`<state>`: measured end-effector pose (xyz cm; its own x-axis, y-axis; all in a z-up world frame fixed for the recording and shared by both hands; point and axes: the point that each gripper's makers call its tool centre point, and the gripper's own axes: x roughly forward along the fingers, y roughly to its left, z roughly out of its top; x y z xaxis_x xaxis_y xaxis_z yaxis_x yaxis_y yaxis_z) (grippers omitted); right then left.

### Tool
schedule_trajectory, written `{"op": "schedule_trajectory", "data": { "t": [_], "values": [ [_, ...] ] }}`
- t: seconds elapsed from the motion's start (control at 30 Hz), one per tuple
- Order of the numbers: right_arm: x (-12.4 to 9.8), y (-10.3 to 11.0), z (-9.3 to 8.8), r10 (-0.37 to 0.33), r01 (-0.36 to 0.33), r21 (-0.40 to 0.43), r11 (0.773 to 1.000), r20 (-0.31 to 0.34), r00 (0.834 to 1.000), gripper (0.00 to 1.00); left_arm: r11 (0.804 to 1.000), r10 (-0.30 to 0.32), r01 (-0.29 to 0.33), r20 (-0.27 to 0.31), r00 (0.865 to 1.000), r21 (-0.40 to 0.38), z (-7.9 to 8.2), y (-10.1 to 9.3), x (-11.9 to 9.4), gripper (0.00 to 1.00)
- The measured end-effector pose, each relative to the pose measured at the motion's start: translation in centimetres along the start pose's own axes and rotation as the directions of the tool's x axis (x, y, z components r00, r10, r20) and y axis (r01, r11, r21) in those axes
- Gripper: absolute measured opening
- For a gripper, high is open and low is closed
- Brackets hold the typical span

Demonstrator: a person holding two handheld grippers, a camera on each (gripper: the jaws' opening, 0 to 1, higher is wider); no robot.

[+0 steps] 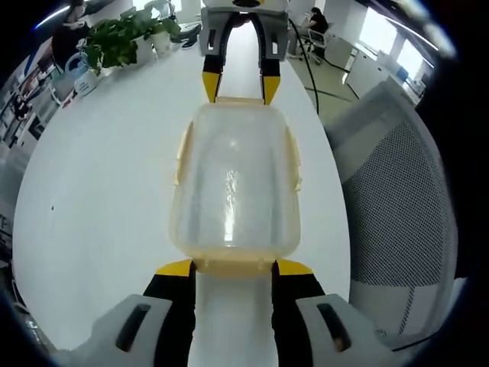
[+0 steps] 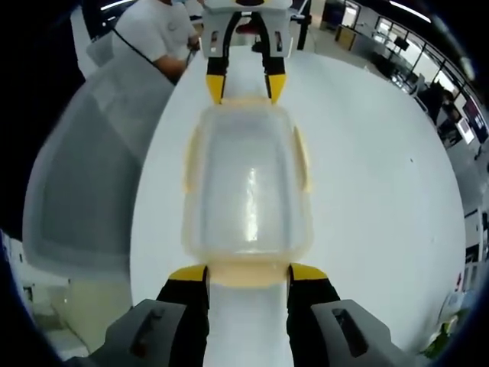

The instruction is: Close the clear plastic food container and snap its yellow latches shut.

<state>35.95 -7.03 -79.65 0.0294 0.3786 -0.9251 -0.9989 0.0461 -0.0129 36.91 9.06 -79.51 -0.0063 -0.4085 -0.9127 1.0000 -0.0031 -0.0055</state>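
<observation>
Looking out along the left gripper [image 1: 234,267] in the left gripper view. Holding its two black, yellow-tipped jaws wide apart, with nothing clasped between them. Bracketing the near end of the clear plastic food container [image 1: 233,183], one tip at each near corner, just beside the pale yellow latch [image 1: 233,266] on that end; not possible to tell whether actually touching. Lying flat on the white table [image 1: 99,191], lid on top, long axis running away from the camera. Showing yellow side latches [image 1: 293,160] flaring a little outward along both long edges of the container; not clear whether snapped down. Facing the right gripper [image 1: 241,86] at the far end of the container, likewise spread open, its yellow tips just beside the far corners. Passing a mesh-backed chair [image 1: 397,199] to the right of the container and potted plants [image 1: 126,34] far beyond it to the left.

Looking the opposite way in the right gripper view. Keeping the right gripper's jaws well apart here too, gripping nothing, tips flanking the container's near end latch. Seeing the left gripper beyond the container's far end, open, tips at the far corners. Showing the chair to the left of the container and a person in a white shirt [image 2: 157,27] beyond it.
</observation>
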Motion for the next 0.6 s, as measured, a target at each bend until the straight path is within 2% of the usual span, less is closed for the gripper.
{"op": "schedule_trajectory", "data": {
  "t": [0.6],
  "values": [
    [0.05, 0.12, 0.00, -0.003, 0.003, -0.004, 1.000, 0.009, 1.000, 0.38, 1.000, 0.004, -0.003, -0.013, 1.000, 0.014, -0.04, 0.02, 0.13, 0.37]
  ]
}}
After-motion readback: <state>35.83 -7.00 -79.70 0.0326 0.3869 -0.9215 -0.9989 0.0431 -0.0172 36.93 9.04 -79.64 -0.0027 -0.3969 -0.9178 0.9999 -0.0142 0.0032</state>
